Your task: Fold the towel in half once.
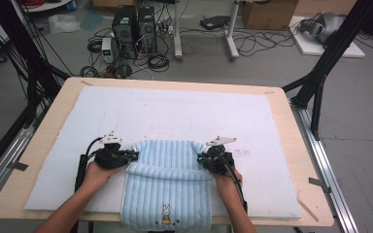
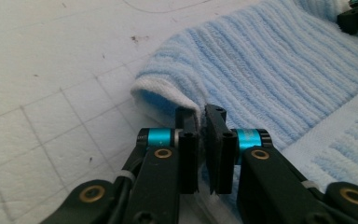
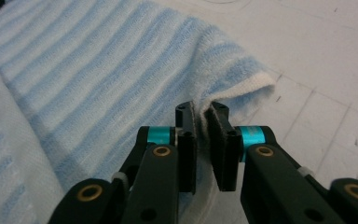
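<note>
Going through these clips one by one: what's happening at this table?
A person is folding a light blue striped towel on a white mat. The left gripper and right gripper are each shut on one side edge of the towel. A fold already lies across its middle, and the near end hangs over the table edge.

Towel (image 1: pixel 167 189): near edge cut off by the high view's bottom edge | Rabbit print (image 1: pixel 165 215): too small for detail | Towel edge hidden between left gripper (image 2: pixel 204 122) pads | Same at right gripper (image 3: pixel 202 116) | Forearms cut off at bottom
</note>
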A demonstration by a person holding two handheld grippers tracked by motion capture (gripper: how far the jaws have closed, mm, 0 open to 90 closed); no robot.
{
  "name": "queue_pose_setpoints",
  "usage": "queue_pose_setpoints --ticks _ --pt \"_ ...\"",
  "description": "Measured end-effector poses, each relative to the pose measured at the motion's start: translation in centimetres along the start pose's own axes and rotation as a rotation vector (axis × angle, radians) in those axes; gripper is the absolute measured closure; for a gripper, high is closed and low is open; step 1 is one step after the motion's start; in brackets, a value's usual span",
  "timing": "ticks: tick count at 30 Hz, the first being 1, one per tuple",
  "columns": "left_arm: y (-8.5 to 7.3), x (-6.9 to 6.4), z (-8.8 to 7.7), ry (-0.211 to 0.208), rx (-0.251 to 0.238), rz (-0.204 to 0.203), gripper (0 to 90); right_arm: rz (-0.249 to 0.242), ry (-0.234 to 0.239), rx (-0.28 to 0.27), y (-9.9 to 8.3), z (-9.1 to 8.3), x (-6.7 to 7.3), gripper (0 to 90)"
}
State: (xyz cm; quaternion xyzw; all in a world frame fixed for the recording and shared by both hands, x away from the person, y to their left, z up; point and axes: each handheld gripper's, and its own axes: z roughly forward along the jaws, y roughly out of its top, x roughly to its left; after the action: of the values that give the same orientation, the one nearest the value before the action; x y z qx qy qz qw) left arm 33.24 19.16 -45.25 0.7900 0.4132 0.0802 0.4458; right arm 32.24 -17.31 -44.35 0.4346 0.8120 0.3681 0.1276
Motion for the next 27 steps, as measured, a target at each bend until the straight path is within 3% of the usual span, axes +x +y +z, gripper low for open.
queue_pose_setpoints --ticks 2,6,9,11,17,21,24,27 --pt "0.4 0.4 0.2 0.002 0.002 -0.011 84.8 0.025 0.014 -0.007 0.0 0.0 -0.4 83.8" --pt "1.6 1.2 1.0 0.023 -0.017 -0.028 84.6 -0.006 -0.038 -0.021 0.7 0.2 -0.6 84.1" --pt "2.5 1.9 1.5 0.018 -0.057 -0.047 84.5 0.005 -0.055 -0.035 1.5 0.5 -1.3 84.1" --pt "3.1 2.4 1.9 0.012 -0.063 -0.027 84.6 0.008 -0.071 -0.038 2.0 0.8 -1.8 84.1" --pt "5.0 3.8 3.1 0.030 -0.088 -0.037 84.5 0.029 -0.102 -0.067 3.4 1.8 -3.1 84.0" --pt "6.1 4.2 4.0 0.040 -0.111 -0.023 84.4 0.030 -0.142 -0.065 4.2 2.7 -3.9 83.7" --pt "6.2 4.6 4.3 0.042 -0.151 -0.036 84.1 0.054 -0.147 -0.065 4.7 3.2 -4.6 83.5" --pt "6.1 4.8 4.7 0.061 -0.151 -0.022 83.7 0.058 -0.154 -0.062 5.2 3.6 -5.1 83.0"
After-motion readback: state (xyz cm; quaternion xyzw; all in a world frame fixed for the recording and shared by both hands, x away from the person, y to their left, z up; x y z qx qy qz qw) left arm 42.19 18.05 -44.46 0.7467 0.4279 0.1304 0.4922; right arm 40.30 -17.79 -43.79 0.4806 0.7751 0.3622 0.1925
